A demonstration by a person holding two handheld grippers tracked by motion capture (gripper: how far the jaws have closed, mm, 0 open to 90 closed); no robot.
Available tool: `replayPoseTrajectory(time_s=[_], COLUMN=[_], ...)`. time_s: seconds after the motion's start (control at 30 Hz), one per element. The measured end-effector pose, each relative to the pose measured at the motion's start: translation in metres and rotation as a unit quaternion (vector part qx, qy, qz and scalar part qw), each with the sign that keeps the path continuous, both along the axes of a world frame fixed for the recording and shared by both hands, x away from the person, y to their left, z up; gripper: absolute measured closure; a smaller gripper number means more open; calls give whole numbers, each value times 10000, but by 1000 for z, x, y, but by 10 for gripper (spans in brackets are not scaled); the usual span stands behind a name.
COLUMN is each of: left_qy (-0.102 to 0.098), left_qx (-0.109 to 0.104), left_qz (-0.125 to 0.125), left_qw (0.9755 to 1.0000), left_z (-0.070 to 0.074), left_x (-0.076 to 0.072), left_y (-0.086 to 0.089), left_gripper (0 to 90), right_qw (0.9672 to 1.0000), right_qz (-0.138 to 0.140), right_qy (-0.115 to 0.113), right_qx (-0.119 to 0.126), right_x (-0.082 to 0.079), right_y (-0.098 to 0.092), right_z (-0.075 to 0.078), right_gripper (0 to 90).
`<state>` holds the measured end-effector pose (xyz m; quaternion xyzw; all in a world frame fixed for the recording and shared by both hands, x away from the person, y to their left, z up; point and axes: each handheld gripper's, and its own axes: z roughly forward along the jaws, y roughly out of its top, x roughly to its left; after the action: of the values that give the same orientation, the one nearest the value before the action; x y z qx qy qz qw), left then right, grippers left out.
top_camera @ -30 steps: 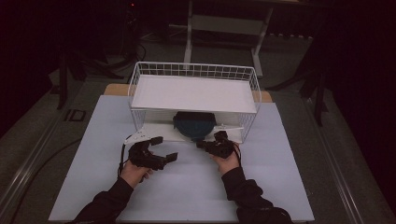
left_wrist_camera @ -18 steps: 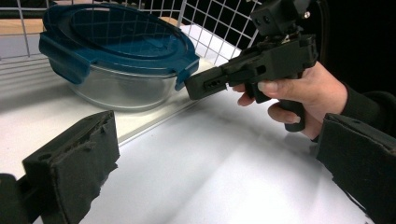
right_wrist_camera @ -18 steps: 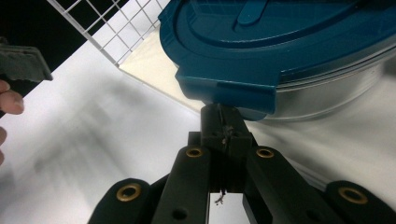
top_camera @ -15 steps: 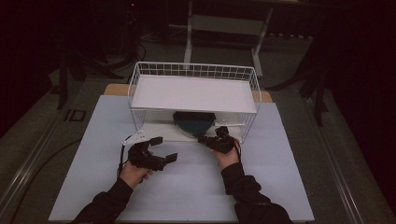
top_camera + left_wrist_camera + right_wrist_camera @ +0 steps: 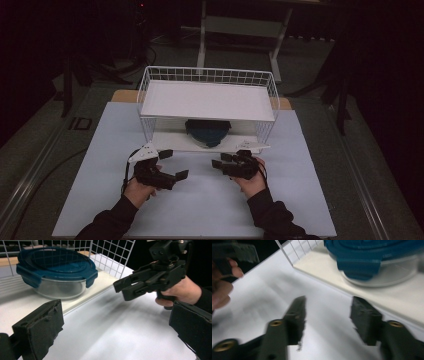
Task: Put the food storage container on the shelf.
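Dim room, white bench (image 5: 200, 200). Left tool (image 5: 167, 165): jaws wide, nothing held. Right tool (image 5: 222, 162): jaws parted, nothing held, aimed inward. Glass container (image 5: 207, 132) with blue clip lid is stored on the lower shelf of a white wire rack (image 5: 207, 100), just beyond both tools. Step judged: approach; a reach under the shelf is called for next.

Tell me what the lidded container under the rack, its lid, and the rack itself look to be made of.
Container bowl: clear and glossy, likely glass, possibly plastic; the shelf shows through it.
Lid: opaque matte blue, likely plastic, with moulded clip tabs on its sides.
Rack: thin white-coated metal wire in a grid, by its look.
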<state>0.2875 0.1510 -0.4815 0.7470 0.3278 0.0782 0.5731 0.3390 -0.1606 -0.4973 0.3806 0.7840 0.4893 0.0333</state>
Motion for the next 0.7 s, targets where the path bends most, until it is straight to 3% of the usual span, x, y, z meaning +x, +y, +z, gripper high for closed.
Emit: replayPoseTrajectory(time_s=[0.1,0.13,0.17,0.3,0.47,0.7], left_qy=[9,-3,-17,-64,-23,-25], left_qx=[20,18,28,54,133,185], left_qz=[-12,-29,-38,-58,-164,-242], left_qw=[10000,10000,10000,9999,9998,9995], left_z=[0,0,0,1,-5,-10], left_x=[-2,-3,-5,-11,-19,-21], left_y=[0,0,1,2,2,1], left_gripper=[0,0,0,0,0,0], right_qw=[10000,9999,9999,9998,9997,9993], right_qz=[-29,-61,-51,-103,-174,-213], right_qy=[-43,-84,-97,-126,-159,-278], right_qx=[51,47,76,150,-44,-126], right_x=[-7,-13,-15,-22,-35,-48], right_y=[-3,-5,-7,-13,-25,-40], right_z=[0,0,0,2,-3,-6], right_gripper=[361,269,236,165,166,169])
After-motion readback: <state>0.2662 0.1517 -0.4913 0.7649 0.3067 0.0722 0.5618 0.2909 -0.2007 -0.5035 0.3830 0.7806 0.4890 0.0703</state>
